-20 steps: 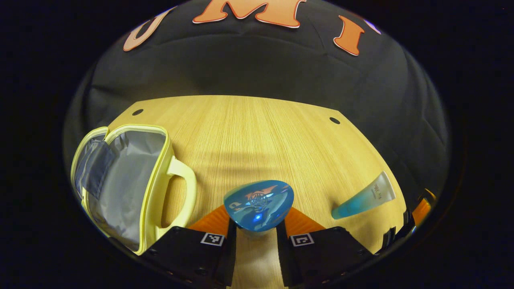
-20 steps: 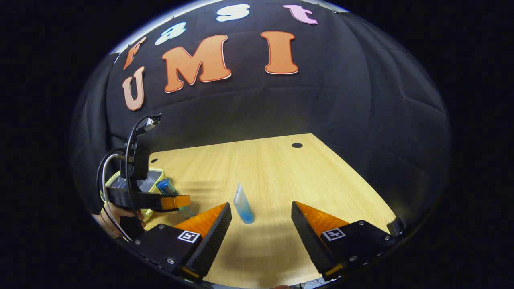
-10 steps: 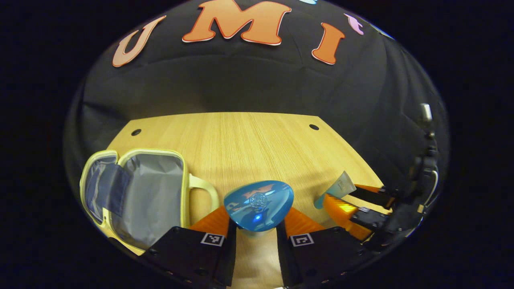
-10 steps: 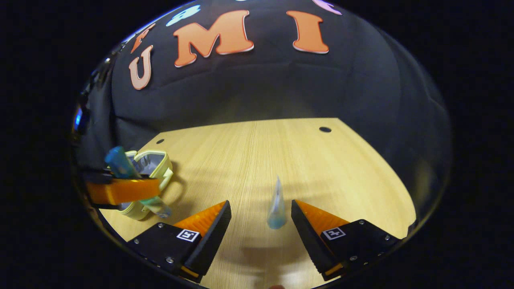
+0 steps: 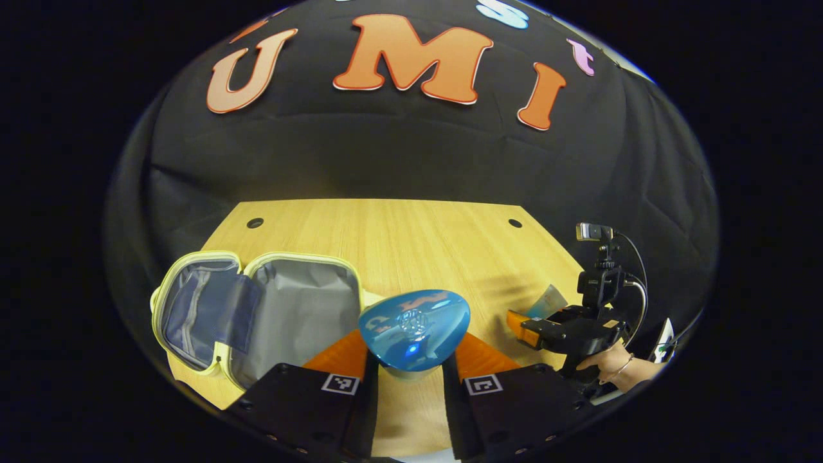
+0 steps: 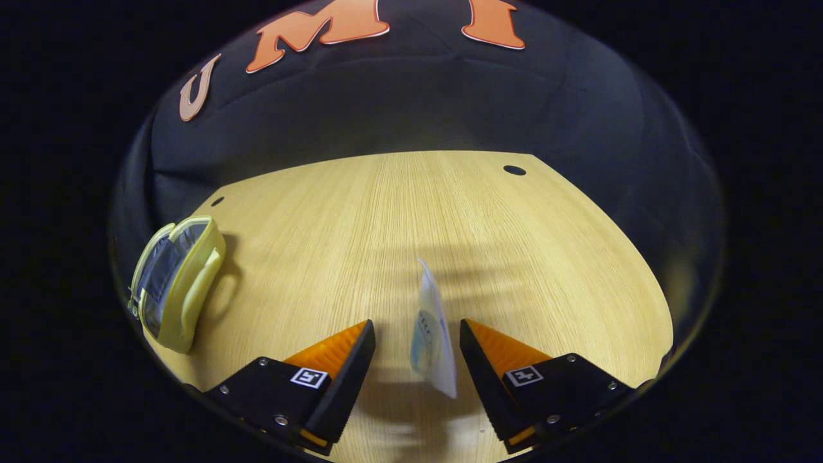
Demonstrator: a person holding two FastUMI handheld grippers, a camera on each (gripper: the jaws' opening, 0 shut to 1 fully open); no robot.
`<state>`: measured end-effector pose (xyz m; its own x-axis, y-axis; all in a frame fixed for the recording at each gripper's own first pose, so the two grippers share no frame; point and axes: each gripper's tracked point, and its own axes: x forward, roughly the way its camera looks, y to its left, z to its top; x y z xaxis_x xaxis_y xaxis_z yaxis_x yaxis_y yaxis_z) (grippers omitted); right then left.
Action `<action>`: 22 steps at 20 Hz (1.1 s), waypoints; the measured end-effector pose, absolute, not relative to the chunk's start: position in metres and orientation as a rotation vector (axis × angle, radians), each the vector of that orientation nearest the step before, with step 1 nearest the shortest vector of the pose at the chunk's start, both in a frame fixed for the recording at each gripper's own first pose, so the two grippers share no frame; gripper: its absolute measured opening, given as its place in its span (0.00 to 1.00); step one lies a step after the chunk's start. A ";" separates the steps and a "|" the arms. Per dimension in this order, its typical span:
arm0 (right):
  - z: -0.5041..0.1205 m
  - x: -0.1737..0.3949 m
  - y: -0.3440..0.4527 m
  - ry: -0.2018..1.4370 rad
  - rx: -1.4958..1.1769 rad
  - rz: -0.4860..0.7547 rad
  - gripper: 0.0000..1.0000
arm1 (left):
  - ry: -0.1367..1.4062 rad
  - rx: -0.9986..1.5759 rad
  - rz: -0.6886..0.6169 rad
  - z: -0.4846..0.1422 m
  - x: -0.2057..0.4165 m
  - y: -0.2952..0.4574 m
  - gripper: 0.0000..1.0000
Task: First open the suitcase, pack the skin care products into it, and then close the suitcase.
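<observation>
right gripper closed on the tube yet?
No. In the right gripper view the tube sits between the right gripper's spread fingers, with gaps showing on both sides.

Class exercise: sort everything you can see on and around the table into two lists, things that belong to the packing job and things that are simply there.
Part of the job:
- open suitcase, lying flat
- blue bottle, held in the left hand-held gripper
- tube, between the open fingers of the right hand-held gripper

Simply there:
- wooden table
- black cloth wall

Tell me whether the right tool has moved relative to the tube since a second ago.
Yes. The right tool has advanced along the table; the tube now lies between its open fingers, untouched.
</observation>
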<state>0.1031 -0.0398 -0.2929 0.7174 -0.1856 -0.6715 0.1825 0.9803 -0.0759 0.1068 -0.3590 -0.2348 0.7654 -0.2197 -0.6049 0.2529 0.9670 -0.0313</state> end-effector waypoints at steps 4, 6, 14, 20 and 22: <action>-0.303 0.104 -0.043 0.749 -0.009 -0.221 0.57 | 0.691 0.018 -0.221 -0.247 0.101 -0.341 0.45; -0.300 0.102 -0.040 0.756 0.043 -0.215 0.43 | 0.708 0.028 -0.214 -0.252 0.100 -0.333 0.45; -0.245 0.095 0.000 0.707 0.191 -0.112 0.38 | 0.688 0.059 -0.251 -0.208 0.103 -0.310 0.44; -0.219 0.076 0.051 0.735 0.199 0.037 0.38 | 0.774 0.089 -0.240 -0.189 0.111 -0.256 0.45; -0.215 0.068 0.062 0.749 0.214 0.067 0.38 | 0.828 0.155 -0.223 -0.192 0.106 -0.231 0.45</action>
<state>0.0685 0.0617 -0.2150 0.7311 0.1363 -0.6685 0.0162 0.9761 0.2167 0.1056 -0.2311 -0.1918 0.6547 -0.1359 -0.7436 0.2561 0.9654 0.0491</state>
